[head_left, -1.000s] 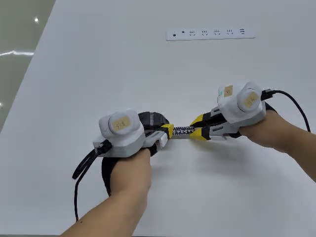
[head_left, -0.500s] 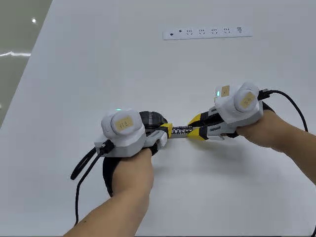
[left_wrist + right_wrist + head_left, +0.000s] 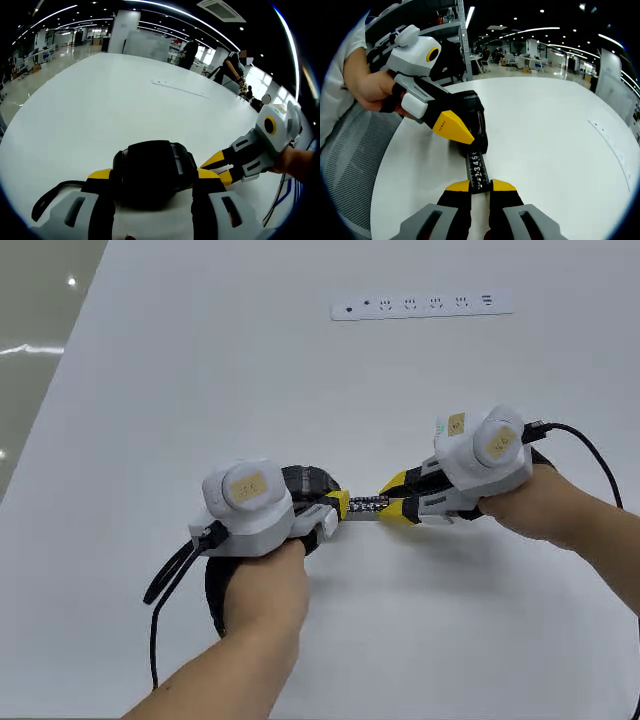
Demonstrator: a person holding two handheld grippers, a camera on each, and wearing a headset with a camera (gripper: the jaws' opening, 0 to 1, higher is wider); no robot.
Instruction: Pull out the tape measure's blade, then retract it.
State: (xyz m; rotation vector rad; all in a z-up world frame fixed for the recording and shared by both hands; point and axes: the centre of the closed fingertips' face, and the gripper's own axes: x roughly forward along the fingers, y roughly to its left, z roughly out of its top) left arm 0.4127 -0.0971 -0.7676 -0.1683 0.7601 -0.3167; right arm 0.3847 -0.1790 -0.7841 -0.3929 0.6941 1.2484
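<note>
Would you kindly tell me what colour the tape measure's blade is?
The blade is black with white numerals, clearest in the right gripper view.

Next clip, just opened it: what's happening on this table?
A person works two handheld grippers over a white table. The left gripper clamps the black tape measure by its body, and the right gripper pinches the end of the blade. A short stretch of blade, with numbers showing, is out between them. A power strip lies at the far side, apart from the work.
</note>
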